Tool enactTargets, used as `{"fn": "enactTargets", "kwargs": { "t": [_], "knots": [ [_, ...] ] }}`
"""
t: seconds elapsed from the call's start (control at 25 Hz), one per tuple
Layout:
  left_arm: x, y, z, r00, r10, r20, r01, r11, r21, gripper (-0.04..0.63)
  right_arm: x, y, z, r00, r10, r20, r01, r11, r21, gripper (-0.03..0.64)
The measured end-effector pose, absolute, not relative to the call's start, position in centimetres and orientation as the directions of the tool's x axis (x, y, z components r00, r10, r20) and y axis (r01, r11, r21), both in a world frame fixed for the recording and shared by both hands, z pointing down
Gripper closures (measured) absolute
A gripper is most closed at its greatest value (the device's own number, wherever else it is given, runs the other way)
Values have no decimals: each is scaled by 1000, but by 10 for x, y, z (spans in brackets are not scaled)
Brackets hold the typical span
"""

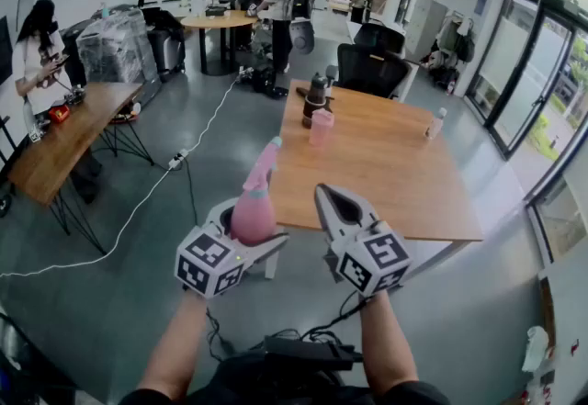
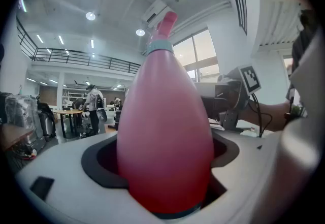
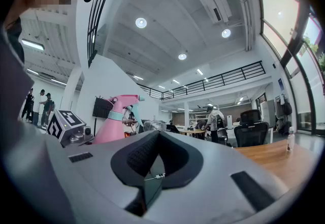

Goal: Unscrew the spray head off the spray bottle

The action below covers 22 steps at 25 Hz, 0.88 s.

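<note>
My left gripper (image 1: 246, 227) is shut on the lower body of a pink spray bottle (image 1: 254, 210) and holds it upright in the air in front of the wooden table (image 1: 386, 174). Its pink spray head (image 1: 265, 163) sits on top, above a teal collar (image 2: 160, 45). In the left gripper view the bottle's body (image 2: 165, 131) fills the space between the jaws of the left gripper (image 2: 165, 177). My right gripper (image 1: 334, 203) hovers just right of the bottle, shut and empty, apart from it. From the right gripper (image 3: 157, 136) the bottle (image 3: 112, 119) shows at the left.
On the table stand a dark jug (image 1: 316, 98), a pink cup (image 1: 321, 127) and a small clear bottle (image 1: 434, 124). A black office chair (image 1: 370, 69) is behind it. A second wooden table (image 1: 64, 139) with a seated person (image 1: 37, 50) is at the left. A cable (image 1: 138, 203) crosses the floor.
</note>
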<state>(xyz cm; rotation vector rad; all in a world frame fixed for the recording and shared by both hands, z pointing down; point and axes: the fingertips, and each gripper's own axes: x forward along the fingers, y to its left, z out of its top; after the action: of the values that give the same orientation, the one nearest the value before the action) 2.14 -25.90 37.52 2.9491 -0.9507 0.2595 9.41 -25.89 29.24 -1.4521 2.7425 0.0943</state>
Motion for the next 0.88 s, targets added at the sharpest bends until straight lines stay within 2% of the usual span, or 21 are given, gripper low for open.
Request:
{"fn": "enactTargets", "kwargs": {
  "t": [0.56,0.88],
  "knots": [
    [24,-250,367,804,-572,159,-575,-817,-33,144,98,-246,290,-532,-843,-74,-846,533,9,606],
    [29,-247,371,812,-560,165,-563,-826,-30,144,92,-241,290,-563,-823,-80,-826,564,15,606]
  ]
}}
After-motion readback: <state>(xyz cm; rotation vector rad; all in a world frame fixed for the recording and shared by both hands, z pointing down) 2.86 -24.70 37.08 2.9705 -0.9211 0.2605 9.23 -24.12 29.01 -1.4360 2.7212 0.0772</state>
